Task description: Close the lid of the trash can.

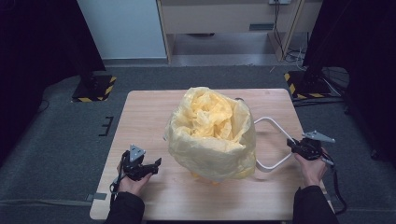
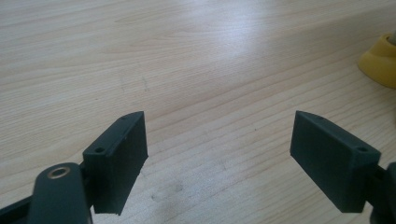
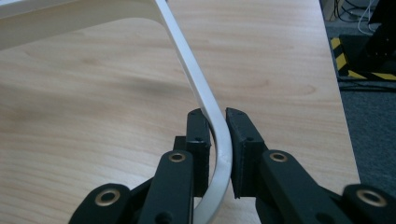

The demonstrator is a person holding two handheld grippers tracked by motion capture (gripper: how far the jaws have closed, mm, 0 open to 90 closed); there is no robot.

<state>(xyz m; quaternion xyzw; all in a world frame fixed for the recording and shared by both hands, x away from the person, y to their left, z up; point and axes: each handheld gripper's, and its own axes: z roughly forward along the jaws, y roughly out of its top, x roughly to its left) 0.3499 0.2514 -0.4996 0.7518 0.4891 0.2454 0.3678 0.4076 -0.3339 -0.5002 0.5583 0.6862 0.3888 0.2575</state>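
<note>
Right gripper view: right gripper (image 3: 217, 140) fingers clamp smooth white curved handle (image 3: 205, 100) — left gripper (image 2: 217, 154) fingers spread, empty.

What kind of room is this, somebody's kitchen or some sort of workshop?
Most likely a lab or test room, not a kitchen. A lone wooden table stands on grey carpet, stand bases with yellow-black hazard tape sit at its far corners, and loose cables trail by plain furniture at the back.
</note>
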